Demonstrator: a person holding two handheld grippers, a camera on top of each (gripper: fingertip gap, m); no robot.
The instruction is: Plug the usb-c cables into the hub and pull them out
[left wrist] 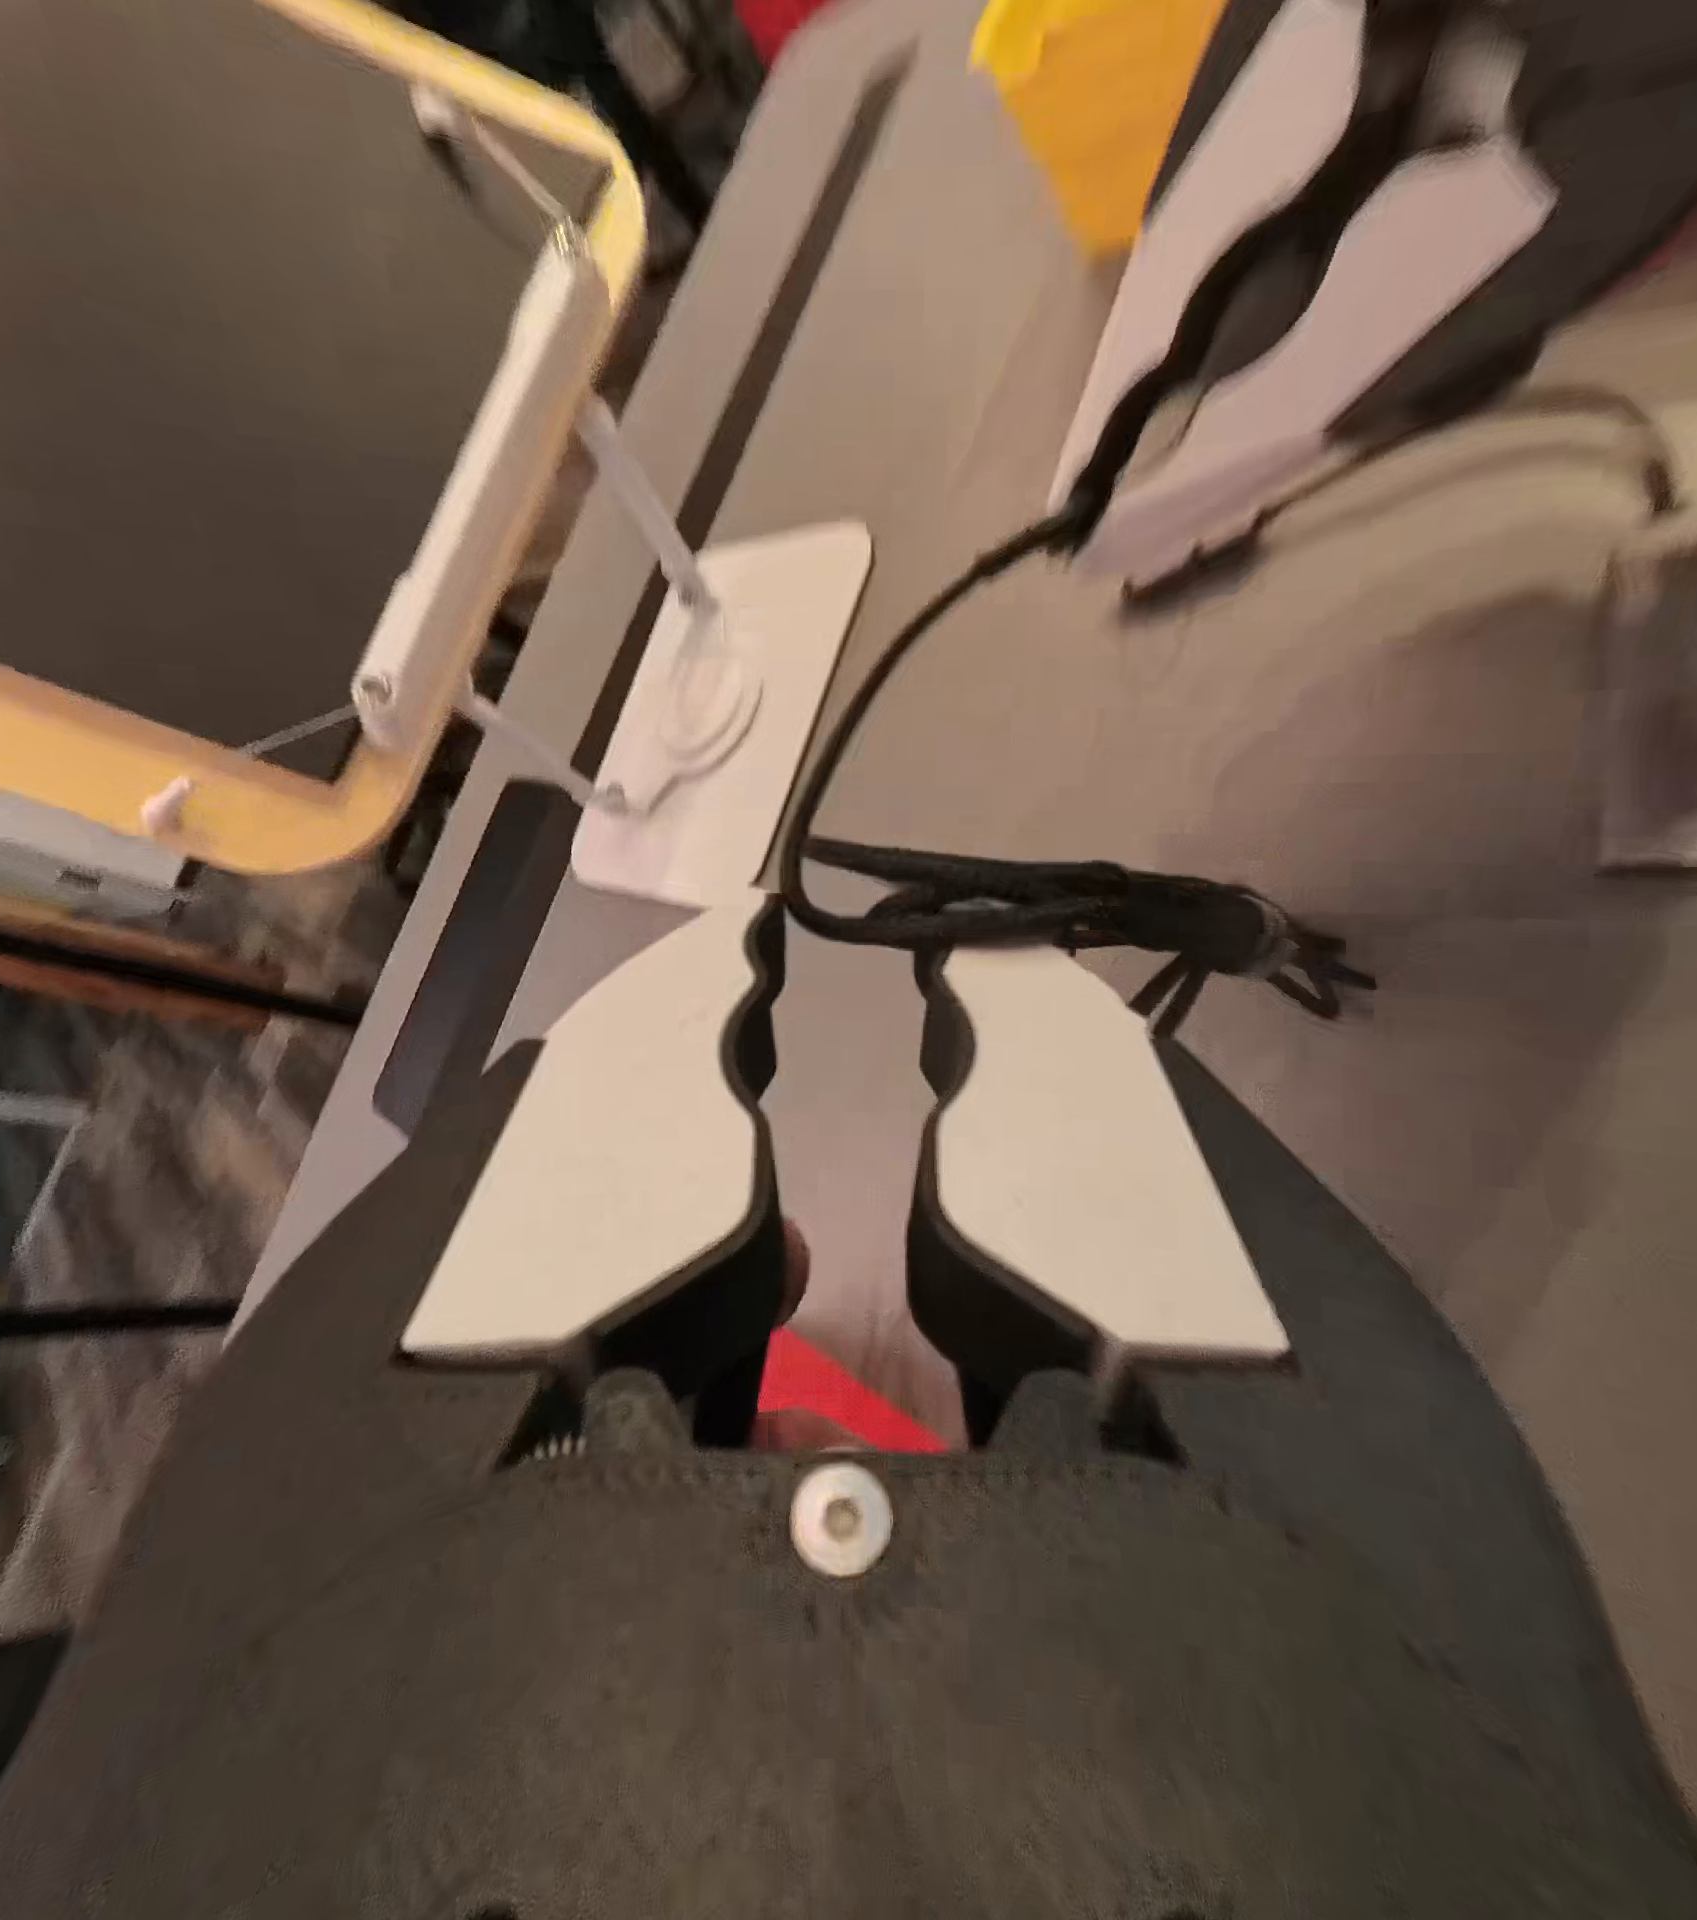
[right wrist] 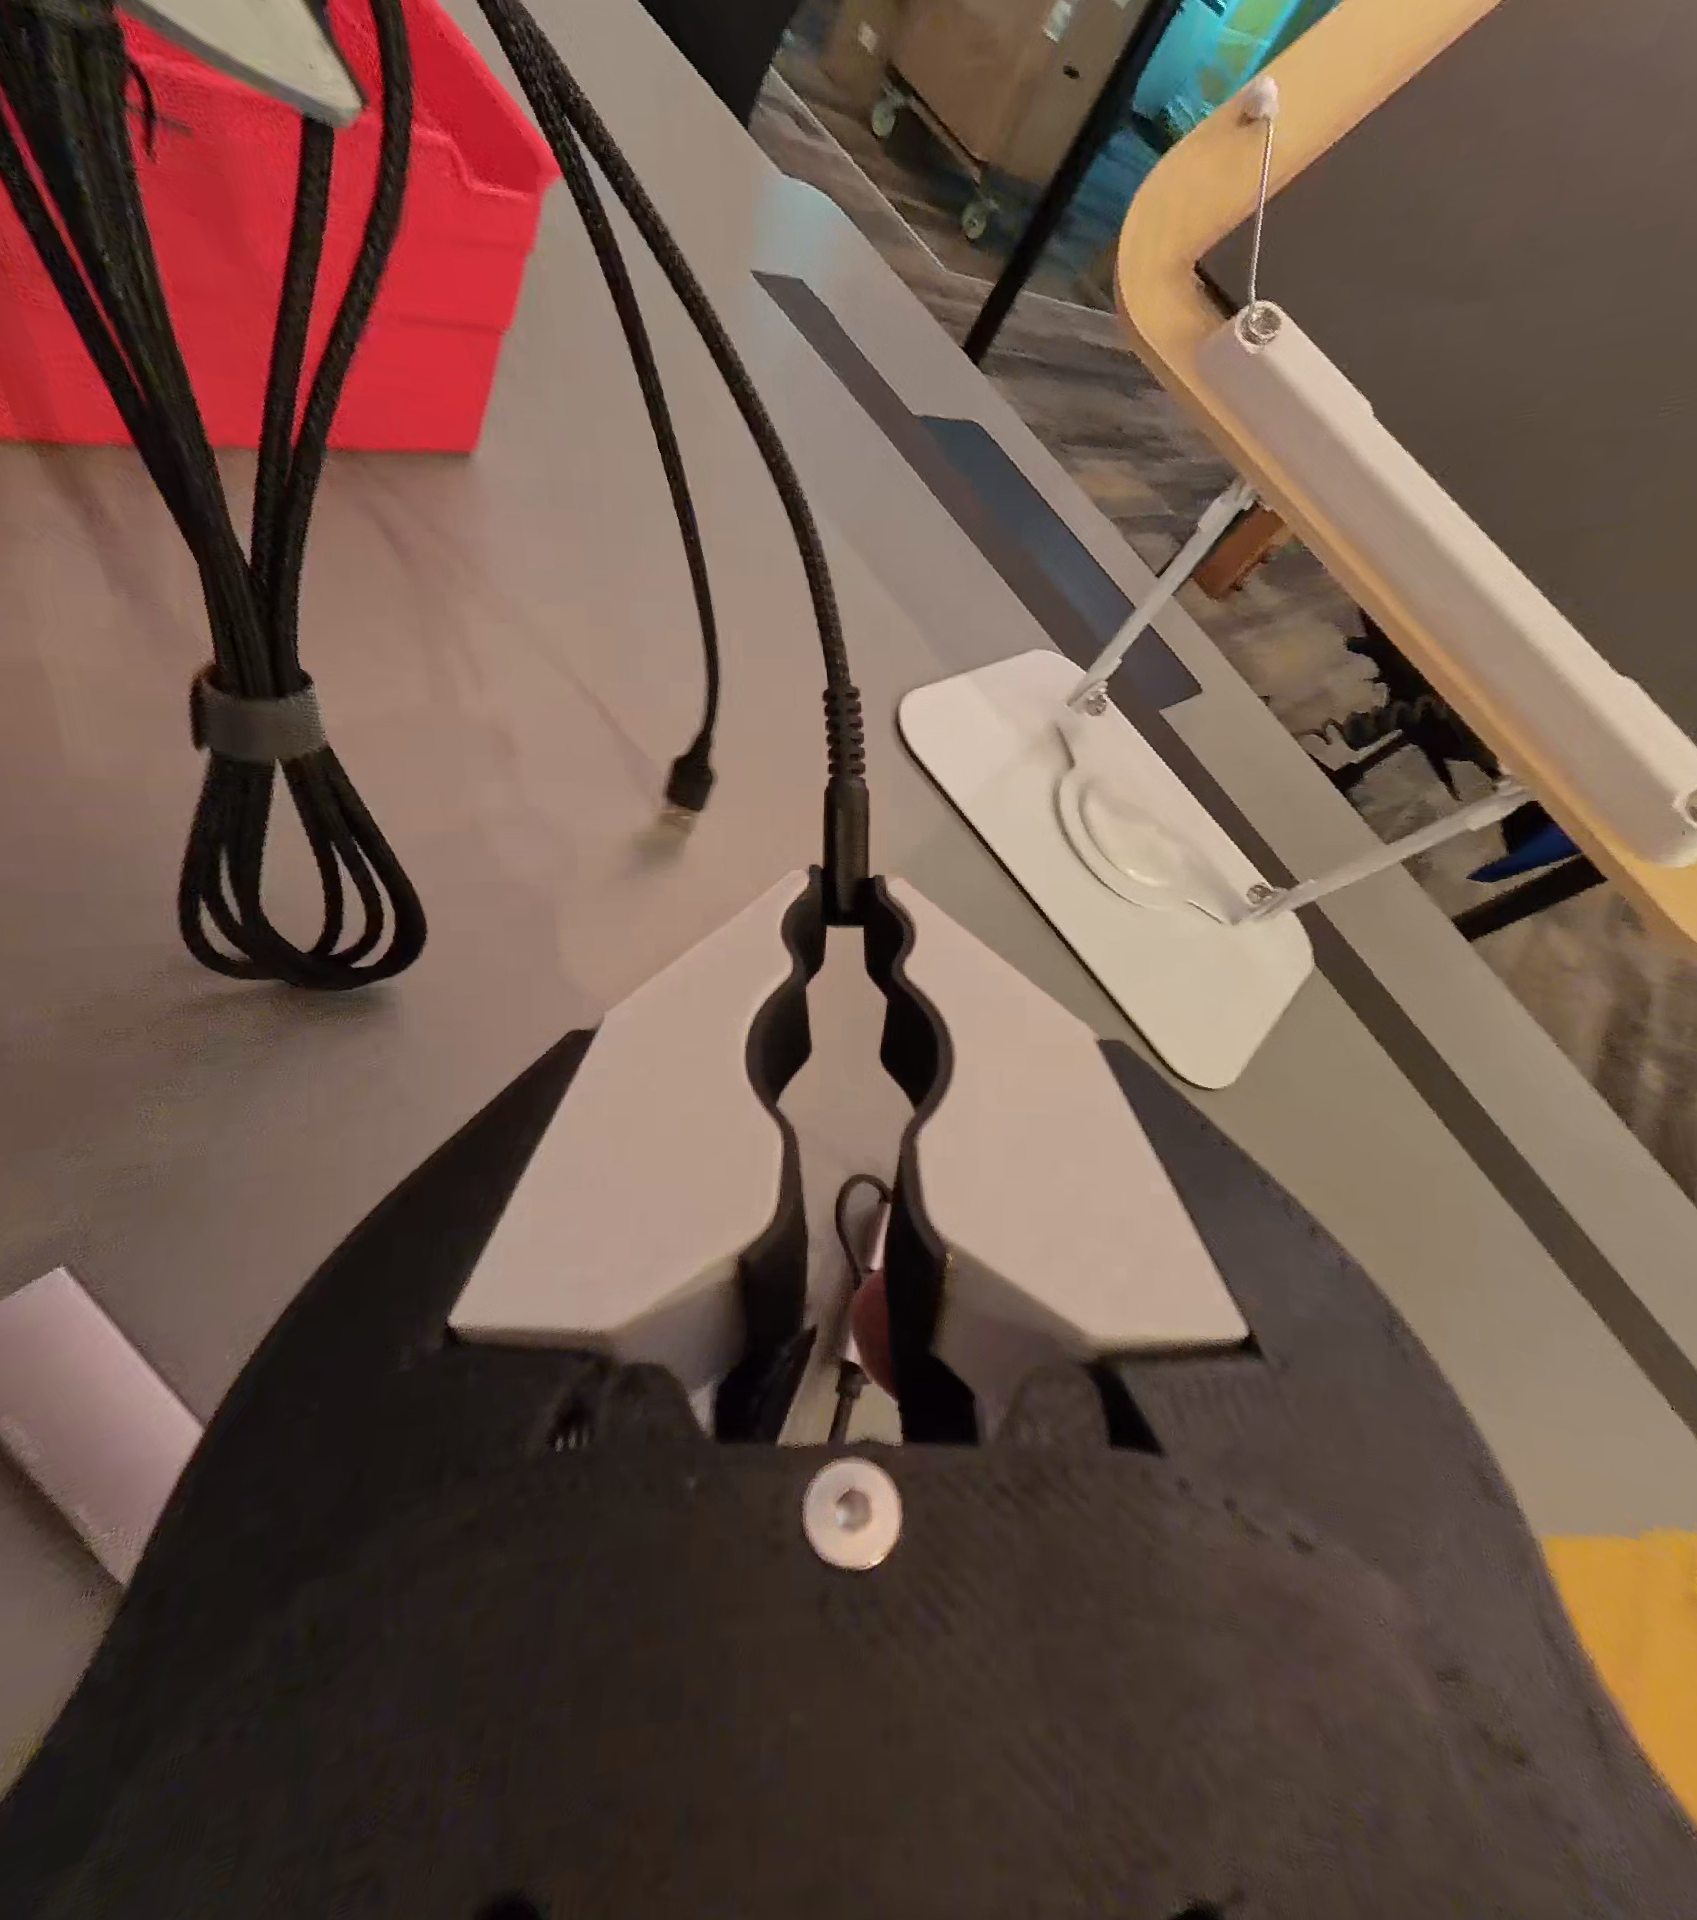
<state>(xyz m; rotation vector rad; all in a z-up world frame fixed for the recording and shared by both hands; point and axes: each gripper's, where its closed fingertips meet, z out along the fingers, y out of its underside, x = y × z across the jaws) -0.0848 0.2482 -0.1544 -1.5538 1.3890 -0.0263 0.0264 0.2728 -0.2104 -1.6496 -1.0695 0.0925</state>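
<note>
1. Cable [right wrist: 839, 748], black braided, is pinched at its plug boot by the right tongs [right wrist: 846, 896]; tips pressed onto the boot, likely gripped there for stiff control of the connector when aiming at a port.
2. Plug tip itself is hidden between the fingers, so which way it faces can't be told.
3. Second plug [right wrist: 688, 781] hangs loose just above the tabletop [right wrist: 511, 623], free end, nothing holding it.
4. Bundle [right wrist: 252, 717] is strapped with a grey tie and dangles near the tabletop, probably to keep slack out of the way.
5. Hub [right wrist: 54, 1423], a flat grey bar, lies on the tabletop at lower left of the right view, apart from the held plug; nothing plugged in there that I can see.
6. Left tongs [left wrist: 849, 966] are spread, nothing between them, over the bundle; view is motion-blurred.
7. White stand base [right wrist: 1104, 862] sits at the tabletop edge, red bin [right wrist: 200, 260] behind; both off the work path.
</note>
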